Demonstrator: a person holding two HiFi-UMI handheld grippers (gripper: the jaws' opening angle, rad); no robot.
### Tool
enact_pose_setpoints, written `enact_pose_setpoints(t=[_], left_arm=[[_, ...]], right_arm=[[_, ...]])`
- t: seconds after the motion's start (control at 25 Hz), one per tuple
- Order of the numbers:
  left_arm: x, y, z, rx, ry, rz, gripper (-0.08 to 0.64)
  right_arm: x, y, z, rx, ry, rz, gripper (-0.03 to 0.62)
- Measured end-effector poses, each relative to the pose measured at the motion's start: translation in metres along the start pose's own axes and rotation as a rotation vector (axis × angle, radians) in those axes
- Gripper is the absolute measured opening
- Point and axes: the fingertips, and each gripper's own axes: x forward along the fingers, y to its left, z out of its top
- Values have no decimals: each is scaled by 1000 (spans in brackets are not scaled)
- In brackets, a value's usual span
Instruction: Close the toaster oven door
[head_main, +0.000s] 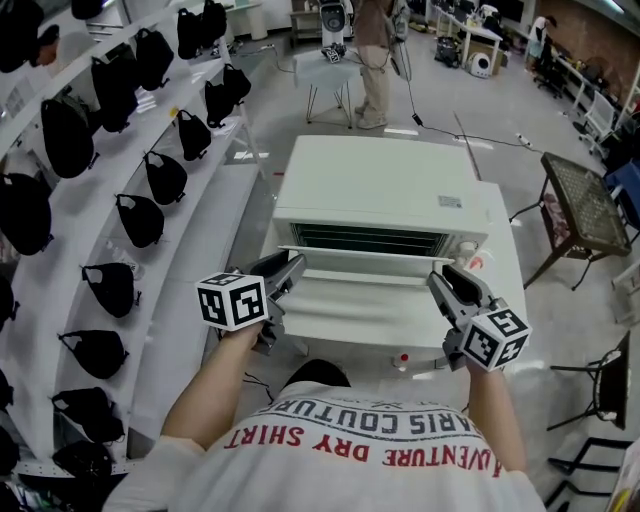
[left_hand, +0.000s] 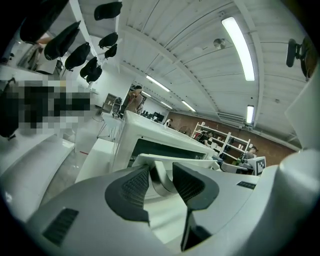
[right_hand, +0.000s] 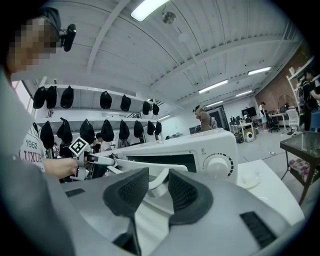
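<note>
White toaster oven door lies open, nearly level.

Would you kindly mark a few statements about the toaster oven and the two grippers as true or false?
1. The white toaster oven has its door fully shut. False: it stands ajar, with the dark opening showing.
2. The left gripper and the right gripper each have the door handle between their jaws. True.
3. Black bags hang at the person's right. False: they line the white shelves at the left.
4. A round white dial sits on the oven's front. True.
</note>
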Motion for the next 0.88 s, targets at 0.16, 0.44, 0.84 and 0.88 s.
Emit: enact_pose_setpoints(t=[0.16,0.44,0.84,0.88], left_arm=[[7,3,8,-15,4,0,155],[15,7,18,-43,24,2,158],[28,13,28,-101,88,13,159],[29,13,29,-107,94,15,160]], right_arm=[[7,-6,7,-2,-10,-1,129],[15,-12,16,2,-10,-6,127],[26,-23,24,24,13,-23,126],[26,-24,24,26,15,-25,126]])
